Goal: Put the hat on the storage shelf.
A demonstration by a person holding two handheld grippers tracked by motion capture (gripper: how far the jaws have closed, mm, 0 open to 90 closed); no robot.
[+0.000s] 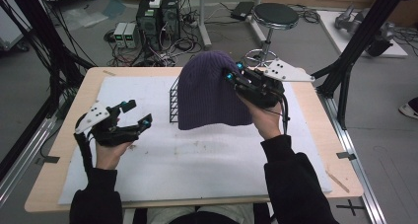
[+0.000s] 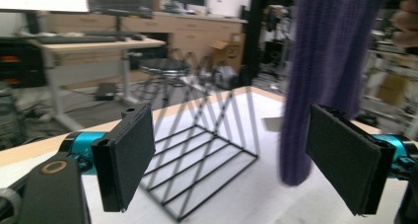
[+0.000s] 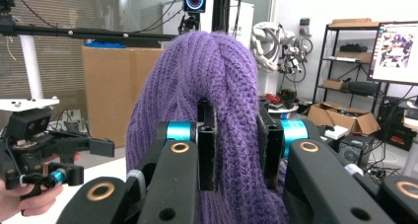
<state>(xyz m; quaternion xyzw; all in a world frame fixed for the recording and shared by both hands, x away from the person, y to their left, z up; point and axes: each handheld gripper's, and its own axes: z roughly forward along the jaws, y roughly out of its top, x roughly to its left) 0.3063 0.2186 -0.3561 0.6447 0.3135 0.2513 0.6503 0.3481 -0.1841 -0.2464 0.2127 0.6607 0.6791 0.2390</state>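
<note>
Your right hand-held gripper (image 1: 235,75) is raised over the table (image 1: 69,135) at about 1 o'clock, its jaws pinching a fold of the purple knit beanie (image 1: 209,93). The beanie hangs limp and ribbed, its hem seemingly just above the white mat (image 1: 197,160), beside the black wire rack (image 1: 173,103). Your left hand-held gripper (image 1: 138,113) hovers at 9 o'clock, jaws spread and empty. The right gripper view shows the wool squeezed between the pads (image 3: 207,155).

The high view looks forward and down over the counter (image 1: 197,165). Each claw camera looks along its own jaws at close range; all three share the purple beanie (image 1: 209,91).
</note>
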